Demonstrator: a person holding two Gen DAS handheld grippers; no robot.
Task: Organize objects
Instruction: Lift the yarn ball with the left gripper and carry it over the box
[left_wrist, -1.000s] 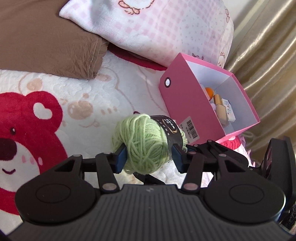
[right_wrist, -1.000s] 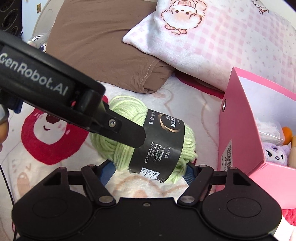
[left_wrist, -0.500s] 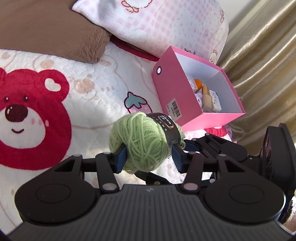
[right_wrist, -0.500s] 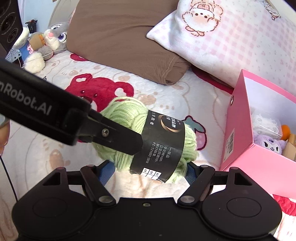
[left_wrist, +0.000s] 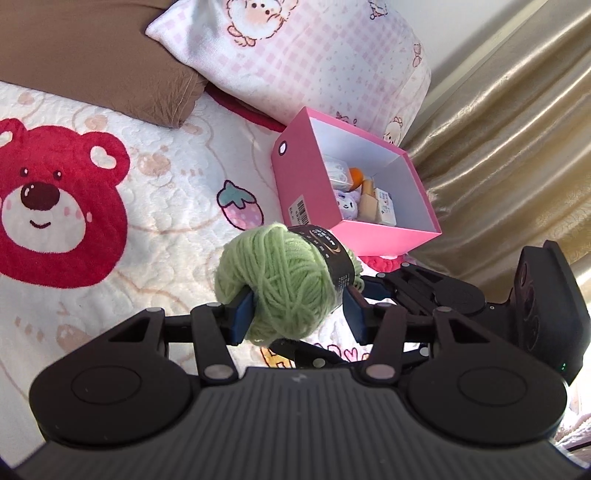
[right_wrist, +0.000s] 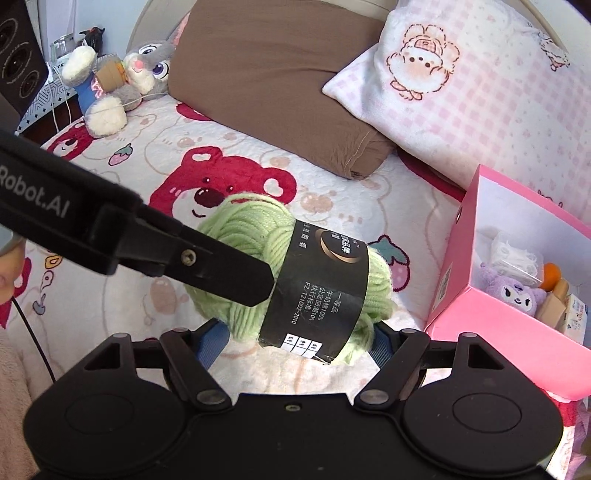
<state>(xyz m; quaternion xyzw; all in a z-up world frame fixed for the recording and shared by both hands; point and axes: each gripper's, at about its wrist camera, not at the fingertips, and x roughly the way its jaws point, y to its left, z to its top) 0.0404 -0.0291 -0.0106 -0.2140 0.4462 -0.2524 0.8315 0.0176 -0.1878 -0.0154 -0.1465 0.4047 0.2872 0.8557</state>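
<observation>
A green yarn ball with a black paper band is held up above the bed. My left gripper is shut on its bare end. My right gripper is shut on the same yarn ball from below, across its length. The left gripper's finger crosses the right wrist view. An open pink box lies on the bed beyond the yarn, to the right; it also shows in the right wrist view. It holds a purple plush, an orange item and small cartons.
The bed has a white blanket with red bears. A brown pillow and a pink checked pillow lie at the head. A grey rabbit plush sits at the far left. A gold curtain hangs at the right.
Both grippers have lifted the yarn ball higher off the blanket. The pink box now looks smaller and farther below, and more of the bed shows.
</observation>
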